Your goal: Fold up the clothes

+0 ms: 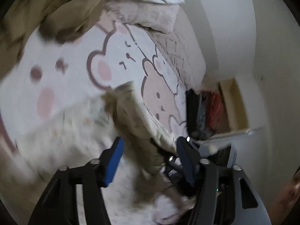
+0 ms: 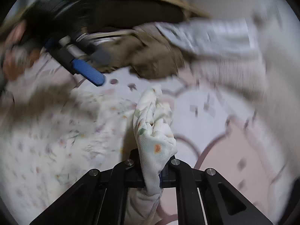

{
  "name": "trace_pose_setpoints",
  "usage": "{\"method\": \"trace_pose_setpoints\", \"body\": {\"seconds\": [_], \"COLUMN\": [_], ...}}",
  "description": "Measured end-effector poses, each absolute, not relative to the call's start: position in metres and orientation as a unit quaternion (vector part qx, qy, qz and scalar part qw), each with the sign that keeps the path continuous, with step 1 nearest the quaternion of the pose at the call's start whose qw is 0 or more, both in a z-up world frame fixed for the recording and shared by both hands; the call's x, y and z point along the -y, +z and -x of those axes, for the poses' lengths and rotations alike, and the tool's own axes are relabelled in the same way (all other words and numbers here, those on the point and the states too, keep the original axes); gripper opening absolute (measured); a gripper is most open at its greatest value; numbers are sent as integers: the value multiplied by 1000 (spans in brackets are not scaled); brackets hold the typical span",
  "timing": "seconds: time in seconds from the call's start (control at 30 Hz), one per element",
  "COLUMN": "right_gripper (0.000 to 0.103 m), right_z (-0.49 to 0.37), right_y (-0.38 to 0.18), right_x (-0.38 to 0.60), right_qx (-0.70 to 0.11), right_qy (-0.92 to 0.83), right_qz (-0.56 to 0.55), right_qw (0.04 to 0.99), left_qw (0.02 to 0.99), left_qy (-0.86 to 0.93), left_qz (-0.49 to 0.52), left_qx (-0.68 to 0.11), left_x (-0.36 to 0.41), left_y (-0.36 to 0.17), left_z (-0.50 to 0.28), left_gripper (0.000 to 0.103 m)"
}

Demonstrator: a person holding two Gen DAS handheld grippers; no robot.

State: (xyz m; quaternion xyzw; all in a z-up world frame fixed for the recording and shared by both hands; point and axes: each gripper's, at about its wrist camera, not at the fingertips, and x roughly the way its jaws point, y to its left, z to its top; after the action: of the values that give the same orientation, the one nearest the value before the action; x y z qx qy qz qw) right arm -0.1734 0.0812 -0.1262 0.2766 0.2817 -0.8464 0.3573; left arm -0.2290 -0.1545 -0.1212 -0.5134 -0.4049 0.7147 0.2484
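A white floral garment (image 2: 153, 136) lies spread on a bed sheet printed with pink and white bears (image 1: 120, 60). My right gripper (image 2: 151, 166) is shut on a bunched fold of the garment, and the cloth rises from between its fingers. My left gripper (image 1: 148, 150) is open, its blue pads (image 1: 114, 157) wide apart over the garment (image 1: 71, 131), with a raised edge of the cloth between them. The left gripper also shows in the right wrist view (image 2: 90, 73) at the upper left, above the garment. Both views are blurred by motion.
A heap of olive-brown clothing (image 1: 56, 11) (image 2: 150, 61) lies at the far side of the sheet. Grey-white striped clothing (image 2: 211, 35) and a pale fluffy blanket (image 1: 153, 15) lie beside it. A wall (image 1: 262, 56) and a box of items (image 1: 215, 108) stand at the right.
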Motion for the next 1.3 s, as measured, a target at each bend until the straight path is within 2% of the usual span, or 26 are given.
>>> {"method": "trace_pose_setpoints", "body": {"seconds": [0.13,0.27,0.6,0.63,0.7,0.73,0.77,0.93,1.1,1.2,1.3], "right_gripper": [9,9,9,9,9,9,9,9,9,9,8], "right_z": [133,92,11,7,0,-2,-2,-8,-47,-78,-102], "right_y": [-119,-116,-142,-143,-146,-147,-149,-129,-101,-102,-111], "right_x": [-58,-39,-12,-13,-15,-14,-12,-11,-9,-9,-10], "right_qx": [-353,-398,-507,-510,-518,-524,-530,-527,-525,-528,-534], "right_qy": [-837,-819,-767,-765,-761,-759,-757,-765,-756,-736,-716], "right_qz": [-218,-182,-104,-103,-99,-96,-92,-84,-50,-43,-43], "right_qw": [357,372,379,379,377,375,371,360,388,422,449], "left_qw": [238,232,147,136,118,114,111,124,126,93,45], "left_qy": [707,725,705,705,714,721,727,759,822,834,823], "left_qz": [511,526,584,585,576,568,561,521,466,462,476], "left_qx": [428,379,374,376,380,379,379,371,302,285,306], "left_x": [153,144,148,151,156,159,162,169,163,164,171], "left_y": [-113,-103,-139,-142,-143,-141,-139,-118,-79,-84,-110], "left_z": [208,188,158,157,154,153,151,134,74,34,4], "left_gripper": [68,69,69,66,49,27,16,12,12,12,12]}}
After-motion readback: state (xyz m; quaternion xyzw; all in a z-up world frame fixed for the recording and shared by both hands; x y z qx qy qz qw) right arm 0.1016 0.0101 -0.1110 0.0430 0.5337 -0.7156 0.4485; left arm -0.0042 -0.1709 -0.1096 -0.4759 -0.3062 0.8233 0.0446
